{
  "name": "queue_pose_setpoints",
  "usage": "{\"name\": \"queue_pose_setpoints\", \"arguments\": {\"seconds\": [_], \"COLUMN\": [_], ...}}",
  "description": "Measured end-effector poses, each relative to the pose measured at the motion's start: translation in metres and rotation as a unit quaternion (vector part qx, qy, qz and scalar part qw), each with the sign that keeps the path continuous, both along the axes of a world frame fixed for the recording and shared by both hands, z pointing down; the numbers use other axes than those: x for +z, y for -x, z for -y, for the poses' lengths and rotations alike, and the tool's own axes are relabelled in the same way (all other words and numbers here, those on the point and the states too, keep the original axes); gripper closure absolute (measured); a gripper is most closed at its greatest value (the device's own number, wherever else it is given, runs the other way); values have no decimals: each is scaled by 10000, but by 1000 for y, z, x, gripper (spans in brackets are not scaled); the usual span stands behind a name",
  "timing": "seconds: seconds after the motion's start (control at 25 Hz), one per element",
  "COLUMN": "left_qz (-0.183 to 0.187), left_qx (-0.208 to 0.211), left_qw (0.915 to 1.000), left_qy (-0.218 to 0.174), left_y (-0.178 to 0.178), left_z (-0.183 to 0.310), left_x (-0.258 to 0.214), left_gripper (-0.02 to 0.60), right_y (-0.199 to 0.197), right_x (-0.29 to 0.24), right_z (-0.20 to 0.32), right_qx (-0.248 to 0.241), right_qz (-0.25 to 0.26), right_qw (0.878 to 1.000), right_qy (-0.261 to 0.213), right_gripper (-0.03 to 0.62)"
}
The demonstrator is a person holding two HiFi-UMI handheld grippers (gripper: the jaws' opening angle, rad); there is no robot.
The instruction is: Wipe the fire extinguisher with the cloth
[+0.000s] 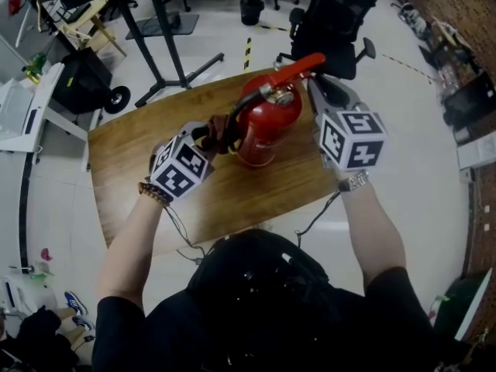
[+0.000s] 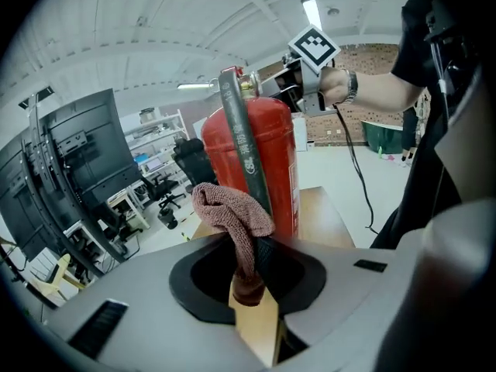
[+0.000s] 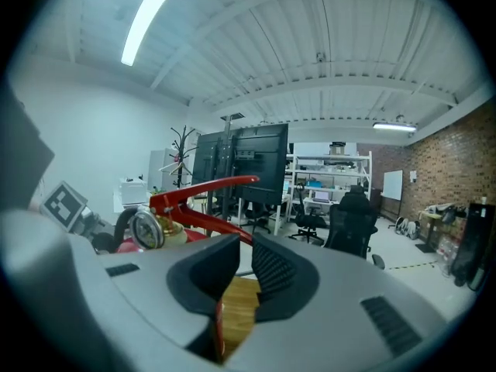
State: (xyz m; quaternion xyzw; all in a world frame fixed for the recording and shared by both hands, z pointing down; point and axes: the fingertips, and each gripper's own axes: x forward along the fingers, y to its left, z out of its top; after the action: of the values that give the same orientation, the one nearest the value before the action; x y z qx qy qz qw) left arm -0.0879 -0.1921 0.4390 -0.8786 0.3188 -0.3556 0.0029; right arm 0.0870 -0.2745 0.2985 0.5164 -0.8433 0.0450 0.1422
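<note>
The left gripper is clamped on a soft, brownish terry cloth, close against the red metal cylinder of the fire extinguisher. It stands upright on the wooden tabletop. The right gripper view shows its round gauge, which the left gripper view does not. The right gripper is narrow and closing, with the red handle between its jaws.

A red fire extinguisher stands upright mid-worktop. At its 9 o'clock, the left gripper holds a dark cloth against it. At 2 o'clock, the right gripper is closing its jaws by the lever, with nothing clearly between them.
</note>
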Motion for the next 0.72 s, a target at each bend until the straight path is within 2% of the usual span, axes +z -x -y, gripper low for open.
{"name": "queue_pose_setpoints", "arguments": {"seconds": [0.2,0.72], "left_qz": [-21,-133], "left_qx": [96,53], "left_qw": [9999,9999], "left_qy": [35,80], "left_y": [-25,-64], "left_z": [-13,-30], "left_x": [-4,-4], "left_gripper": [518,520], "right_y": [1,5], "right_x": [-3,-1], "right_z": [11,28], "right_qx": [-313,-1303], "right_qz": [68,229], "right_qw": [9995,9912], "right_qy": [-24,-12], "right_gripper": [548,560]}}
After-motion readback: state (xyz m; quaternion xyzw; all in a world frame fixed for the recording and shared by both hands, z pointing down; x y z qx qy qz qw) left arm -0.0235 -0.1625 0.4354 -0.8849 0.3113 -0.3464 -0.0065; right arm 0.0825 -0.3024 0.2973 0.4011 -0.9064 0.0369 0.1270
